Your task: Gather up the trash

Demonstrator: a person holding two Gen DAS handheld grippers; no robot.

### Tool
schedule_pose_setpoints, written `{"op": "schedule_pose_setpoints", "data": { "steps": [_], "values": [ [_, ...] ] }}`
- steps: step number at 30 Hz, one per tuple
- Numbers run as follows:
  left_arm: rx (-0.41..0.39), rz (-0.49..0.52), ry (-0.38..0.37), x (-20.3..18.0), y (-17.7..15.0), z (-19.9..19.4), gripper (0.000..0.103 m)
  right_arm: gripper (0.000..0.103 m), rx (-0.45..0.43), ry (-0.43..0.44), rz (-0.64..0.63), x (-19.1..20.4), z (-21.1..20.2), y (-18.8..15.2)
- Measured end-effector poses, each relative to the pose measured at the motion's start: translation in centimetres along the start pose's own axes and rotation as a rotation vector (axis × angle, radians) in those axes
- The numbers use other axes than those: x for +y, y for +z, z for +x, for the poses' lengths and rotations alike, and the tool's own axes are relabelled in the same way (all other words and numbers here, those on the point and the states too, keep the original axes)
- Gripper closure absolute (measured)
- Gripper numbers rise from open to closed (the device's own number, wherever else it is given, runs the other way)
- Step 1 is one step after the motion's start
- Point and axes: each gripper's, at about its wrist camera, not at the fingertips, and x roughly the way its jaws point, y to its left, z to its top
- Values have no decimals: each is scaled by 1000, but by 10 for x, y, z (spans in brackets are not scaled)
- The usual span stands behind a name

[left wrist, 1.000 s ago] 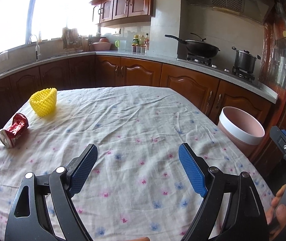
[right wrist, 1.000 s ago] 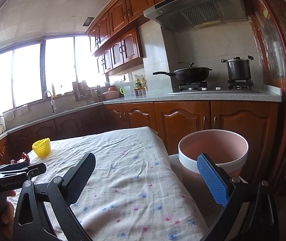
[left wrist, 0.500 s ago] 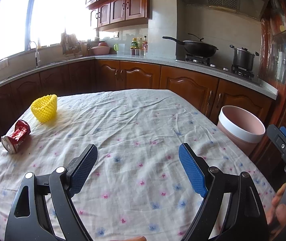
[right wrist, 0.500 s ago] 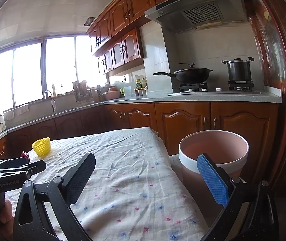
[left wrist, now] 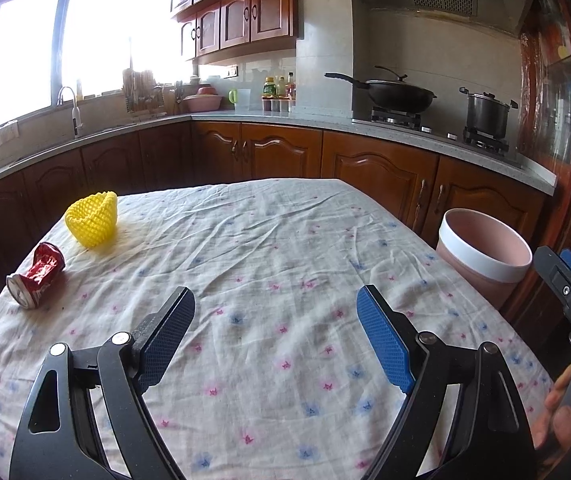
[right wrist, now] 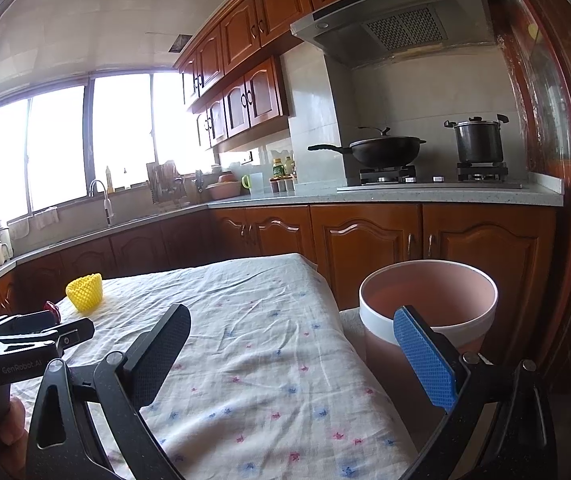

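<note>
Left wrist view looks across the flowered tablecloth [left wrist: 285,240]: the left gripper [left wrist: 275,336] has its jaws spread wide with nothing between them. Both pieces of trash lie ahead and off to its left: a crushed red soda can [left wrist: 37,275] on its side, long axis slanting toward the far edge, and a yellow foam fruit net [left wrist: 92,219] just beyond. The right gripper [right wrist: 303,354], likewise wide and empty, sits by the pink bin [right wrist: 429,300], so the left one is nearer the can.

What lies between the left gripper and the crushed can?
Only bare flowered tablecloth separates the left gripper from the crushed can; the left wrist view shows it.
</note>
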Motion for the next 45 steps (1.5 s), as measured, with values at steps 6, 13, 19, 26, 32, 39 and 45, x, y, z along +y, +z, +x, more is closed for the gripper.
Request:
{"op": "schedule_pose_setpoints", "data": {
  "steps": [6, 13, 19, 26, 32, 39, 45],
  "values": [
    [-8, 6, 14, -3, -1, -2, 18, 1, -1, 5, 5, 1, 1, 1],
    [-11, 11, 16, -3, 0, -4, 18, 1, -1, 5, 5, 1, 1, 1],
    [-12, 12, 15, -4, 1, -4, 18, 1, 0, 6, 4, 3, 1, 0],
    [-9, 12, 12, -5, 2, -4, 18, 1, 2, 8, 7, 3, 1, 0],
    [-4, 13, 10, -6, 2, -2, 18, 1, 8, 8, 7, 5, 4, 0],
    [1, 11, 7, -6, 0, -2, 18, 1, 14, 8, 7, 6, 5, -1],
    [6, 10, 3, -5, -1, 0, 18, 1, 18, 10, 8, 6, 6, -1]
  ]
}}
